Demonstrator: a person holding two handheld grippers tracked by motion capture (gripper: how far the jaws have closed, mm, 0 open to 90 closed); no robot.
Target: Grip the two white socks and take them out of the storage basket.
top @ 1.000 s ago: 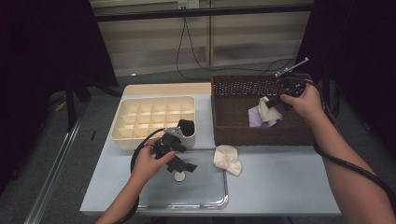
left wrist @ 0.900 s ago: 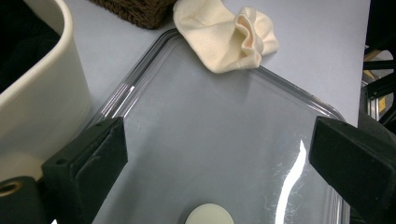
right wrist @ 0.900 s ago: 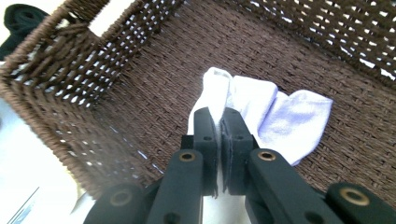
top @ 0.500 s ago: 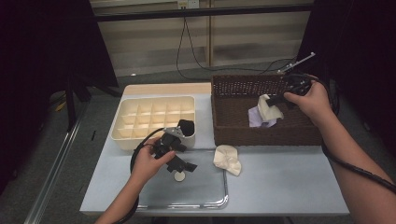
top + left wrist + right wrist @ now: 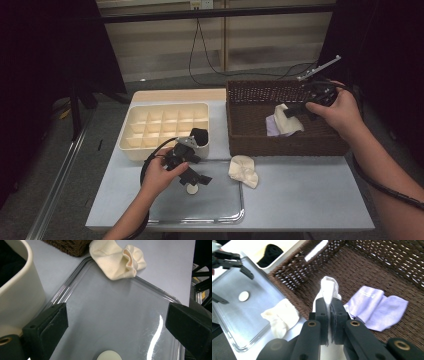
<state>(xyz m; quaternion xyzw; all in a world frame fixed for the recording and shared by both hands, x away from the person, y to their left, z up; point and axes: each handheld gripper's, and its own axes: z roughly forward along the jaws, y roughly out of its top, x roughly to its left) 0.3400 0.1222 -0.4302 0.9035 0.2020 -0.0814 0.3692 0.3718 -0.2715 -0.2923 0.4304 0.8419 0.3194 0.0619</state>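
My right gripper (image 5: 296, 109) hangs over the brown wicker basket (image 5: 250, 92), shut on a white sock (image 5: 286, 120) that dangles from it. Its own view has the jaws (image 5: 329, 305) pinched on the white sock (image 5: 328, 288), and a lavender sock (image 5: 377, 307) lies flat on the basket floor (image 5: 367, 267). My left gripper (image 5: 196, 172) rests low over the clear tray (image 5: 220, 215), open, jaws wide apart (image 5: 116, 315) with nothing between them. A small white disc (image 5: 108, 356) lies on the tray (image 5: 112, 302). A crumpled cream sock (image 5: 243, 171) sits on the table at the tray's corner.
A cream compartment organizer (image 5: 165, 125) stands left of the basket, with a black sock (image 5: 199, 135) in its near right cell. Its wall (image 5: 17, 290) is close beside my left gripper. Cables trail behind the table.
My right hand has drawn slightly up and to the right, with the white sock still pinched. The left hand and its gripper have stayed put.
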